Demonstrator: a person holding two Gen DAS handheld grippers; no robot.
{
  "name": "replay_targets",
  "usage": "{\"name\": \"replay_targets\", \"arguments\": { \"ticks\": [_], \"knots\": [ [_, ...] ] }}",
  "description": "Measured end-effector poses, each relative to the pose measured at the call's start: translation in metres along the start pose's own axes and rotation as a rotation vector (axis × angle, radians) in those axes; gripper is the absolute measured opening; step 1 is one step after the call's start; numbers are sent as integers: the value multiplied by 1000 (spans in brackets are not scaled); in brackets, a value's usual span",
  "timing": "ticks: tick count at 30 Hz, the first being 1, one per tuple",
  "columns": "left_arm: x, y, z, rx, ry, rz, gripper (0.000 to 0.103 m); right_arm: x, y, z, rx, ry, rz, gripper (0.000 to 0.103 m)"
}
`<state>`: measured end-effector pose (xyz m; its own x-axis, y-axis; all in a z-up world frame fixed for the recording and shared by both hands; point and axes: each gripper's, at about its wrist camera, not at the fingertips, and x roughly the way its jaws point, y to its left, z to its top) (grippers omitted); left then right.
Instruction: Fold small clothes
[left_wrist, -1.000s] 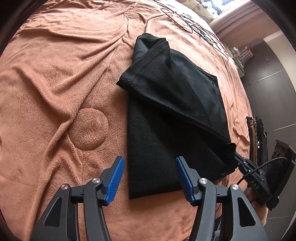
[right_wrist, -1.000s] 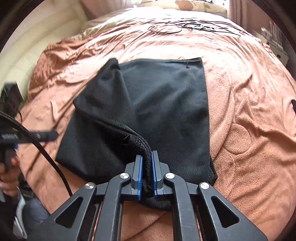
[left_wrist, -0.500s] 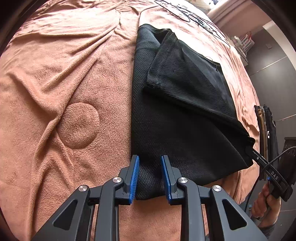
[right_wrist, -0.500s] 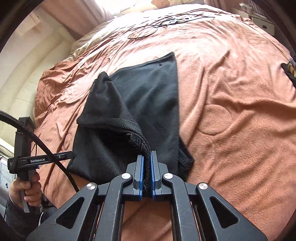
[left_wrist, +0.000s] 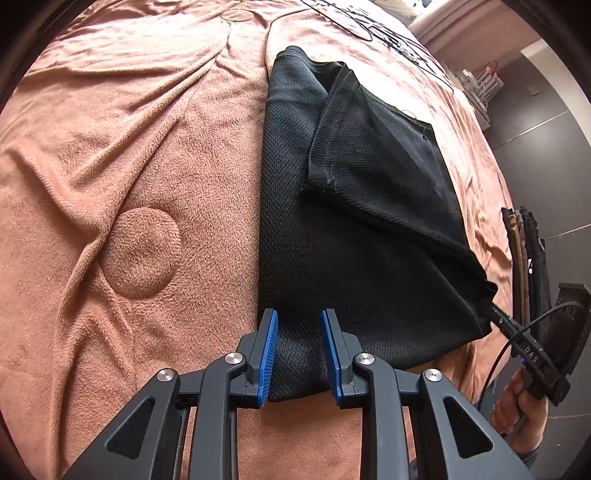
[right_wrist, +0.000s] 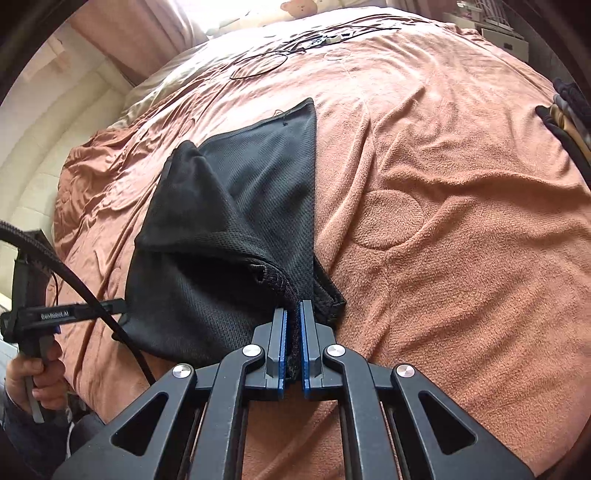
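A black mesh garment (left_wrist: 351, 236) lies on the brown blanket, partly folded over itself. My left gripper (left_wrist: 298, 317) stands with its jaws part open around the garment's near left corner, with a gap to the cloth on each side. My right gripper (right_wrist: 292, 314) is shut on the garment's (right_wrist: 229, 229) near right corner and holds it lifted, so a flap drapes over the lower layer. The right gripper also shows at the right edge of the left wrist view (left_wrist: 495, 314), and the left gripper at the left edge of the right wrist view (right_wrist: 110, 306).
The brown blanket (left_wrist: 129, 166) covers the bed, with wrinkles and a round stitched patch (left_wrist: 142, 254). Thin cables and a wire loop (right_wrist: 258, 66) lie at the far end. Stacked folded clothes (right_wrist: 569, 125) sit at the bed's right edge.
My left gripper closed from wide open and moved in around the garment's near corner. My right gripper carried its held corner further over, so the flap shifted across the garment.
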<state>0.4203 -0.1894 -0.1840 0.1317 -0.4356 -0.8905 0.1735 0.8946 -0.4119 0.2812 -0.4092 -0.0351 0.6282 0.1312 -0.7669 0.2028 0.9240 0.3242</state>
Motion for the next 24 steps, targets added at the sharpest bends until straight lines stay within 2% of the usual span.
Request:
{"name": "replay_targets", "arguments": {
  "ticks": [4, 5, 7, 8, 9, 18, 24],
  "knots": [
    [-8, 4, 4, -8, -27, -11, 26, -7, 21, 2, -84, 7, -92, 7],
    [-10, 4, 5, -11, -32, -13, 26, -10, 27, 4, -113, 2, -122, 13],
    [-14, 5, 8, -19, -45, -19, 26, -14, 40, 7, -161, -10, -149, 43],
    [-15, 6, 9, -22, -52, -18, 26, -15, 45, 8, -181, -20, -152, 68],
    [-17, 7, 10, -23, -61, -15, 26, -16, 52, 9, -204, -34, -153, 72],
    [-9, 10, 22, -8, -67, 44, 26, 19, 98, 27, -364, 48, -208, 72],
    [3, 2, 25, 46, -72, 68, 26, 63, 123, 40, -492, 112, -296, 72]
  ]
}}
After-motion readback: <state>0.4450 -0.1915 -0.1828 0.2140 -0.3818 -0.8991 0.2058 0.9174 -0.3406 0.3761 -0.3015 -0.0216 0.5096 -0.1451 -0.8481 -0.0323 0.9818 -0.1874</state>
